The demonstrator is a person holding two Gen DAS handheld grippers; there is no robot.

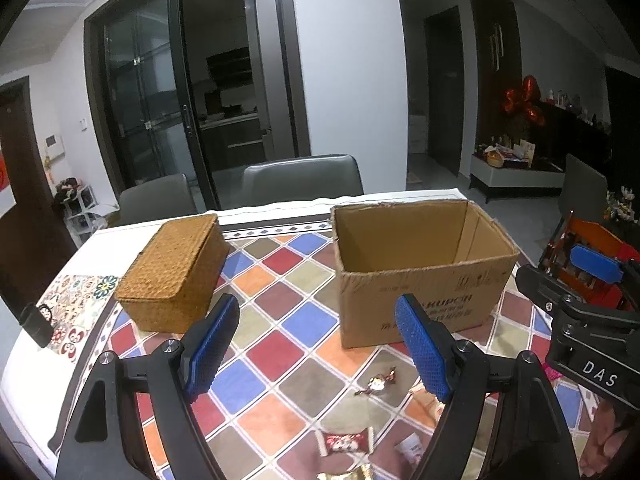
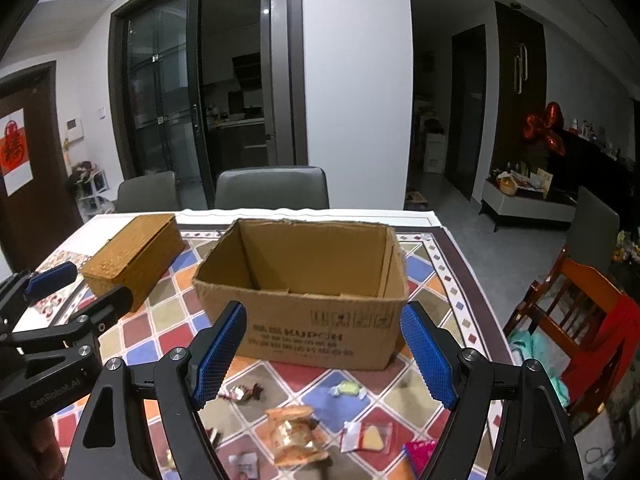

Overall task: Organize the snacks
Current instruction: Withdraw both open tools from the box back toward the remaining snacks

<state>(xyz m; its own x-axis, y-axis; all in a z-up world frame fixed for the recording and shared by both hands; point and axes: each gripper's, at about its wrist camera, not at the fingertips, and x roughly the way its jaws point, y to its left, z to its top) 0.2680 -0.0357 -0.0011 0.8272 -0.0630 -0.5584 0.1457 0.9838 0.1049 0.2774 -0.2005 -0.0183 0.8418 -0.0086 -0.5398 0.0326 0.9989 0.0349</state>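
An open, empty cardboard box (image 1: 420,276) (image 2: 308,300) stands on the table with the coloured diamond-pattern cloth (image 1: 280,300). Loose wrapped snacks lie in front of it: a gold candy (image 1: 378,385) (image 2: 242,393), a red packet (image 1: 346,443), an orange packet (image 2: 294,434), a green candy (image 2: 347,389), a yellow snack in clear wrap (image 2: 370,436) and a pink packet (image 2: 418,450). My left gripper (image 1: 318,350) is open and empty above the cloth. My right gripper (image 2: 326,354) is open and empty above the snacks, facing the box.
A closed woven basket with lid (image 1: 172,276) (image 2: 134,258) sits left of the box. Grey chairs (image 1: 302,180) stand behind the table, an orange wooden chair (image 2: 580,320) to its right. The other gripper shows at each view's edge.
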